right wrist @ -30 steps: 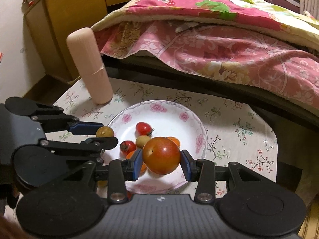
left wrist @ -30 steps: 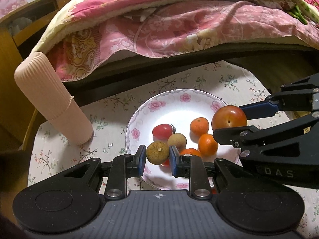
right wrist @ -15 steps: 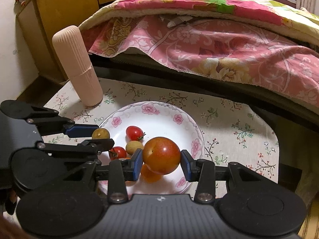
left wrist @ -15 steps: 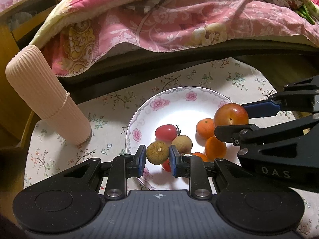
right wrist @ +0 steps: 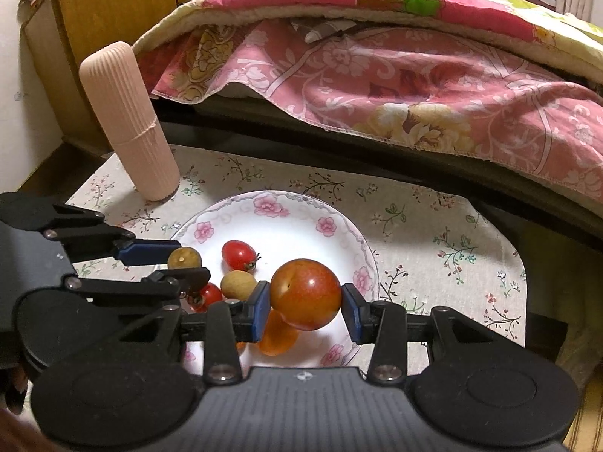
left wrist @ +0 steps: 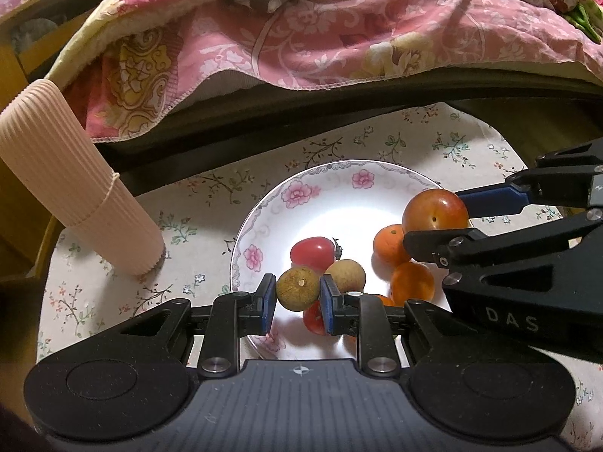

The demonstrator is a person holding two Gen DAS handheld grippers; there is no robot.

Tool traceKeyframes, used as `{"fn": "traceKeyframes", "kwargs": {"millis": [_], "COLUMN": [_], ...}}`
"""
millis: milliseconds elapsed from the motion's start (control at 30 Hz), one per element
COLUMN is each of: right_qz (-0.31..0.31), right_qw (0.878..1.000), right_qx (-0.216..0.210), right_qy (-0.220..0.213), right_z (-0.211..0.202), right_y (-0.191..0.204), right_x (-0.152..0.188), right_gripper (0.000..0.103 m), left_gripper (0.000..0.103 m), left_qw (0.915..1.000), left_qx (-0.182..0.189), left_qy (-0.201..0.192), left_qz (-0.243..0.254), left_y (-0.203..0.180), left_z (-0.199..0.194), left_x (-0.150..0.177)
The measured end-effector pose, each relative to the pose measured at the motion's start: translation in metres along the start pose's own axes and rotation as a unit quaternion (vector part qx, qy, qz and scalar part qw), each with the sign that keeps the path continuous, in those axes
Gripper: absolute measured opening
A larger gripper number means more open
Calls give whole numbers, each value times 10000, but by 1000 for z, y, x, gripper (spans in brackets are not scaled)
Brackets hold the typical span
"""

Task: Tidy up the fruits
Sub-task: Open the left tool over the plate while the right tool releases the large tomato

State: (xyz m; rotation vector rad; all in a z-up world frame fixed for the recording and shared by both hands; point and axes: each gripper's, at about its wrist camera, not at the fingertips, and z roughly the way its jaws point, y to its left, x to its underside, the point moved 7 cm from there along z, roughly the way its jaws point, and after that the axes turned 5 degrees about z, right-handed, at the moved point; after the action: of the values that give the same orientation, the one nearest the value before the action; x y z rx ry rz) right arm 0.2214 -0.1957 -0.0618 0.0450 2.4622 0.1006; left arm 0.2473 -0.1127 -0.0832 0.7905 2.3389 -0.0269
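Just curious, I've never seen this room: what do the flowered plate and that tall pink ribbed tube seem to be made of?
Plate: likely glazed ceramic; glossy white, printed pink flowers. Tall pink ribbed tube: possibly matte silicone or plastic; fine ridges, no shine.

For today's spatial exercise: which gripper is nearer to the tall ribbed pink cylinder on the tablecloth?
Left. The left gripper, holding a small brown fruit, is on the cylinder's side of the plate; the right gripper, holding a large red fruit, is farther across.
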Motion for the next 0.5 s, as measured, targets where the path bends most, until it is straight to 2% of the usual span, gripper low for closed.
{"fn": "traceKeyframes", "kwargs": {"millis": [500], "right_qz": [85], "right_qw": [9999], "right_qx": [8], "right_qy": [56], "right_z": [12], "right_y": [-6], "right_x": [-3], "right_gripper": [41], "left_gripper": [31], "left_qw": [10000], "left_qx": [-5], "left_qy": [-8], "left_qz": [-28], "left_y": [1], "left_z": [6], "left_x": [0]}}
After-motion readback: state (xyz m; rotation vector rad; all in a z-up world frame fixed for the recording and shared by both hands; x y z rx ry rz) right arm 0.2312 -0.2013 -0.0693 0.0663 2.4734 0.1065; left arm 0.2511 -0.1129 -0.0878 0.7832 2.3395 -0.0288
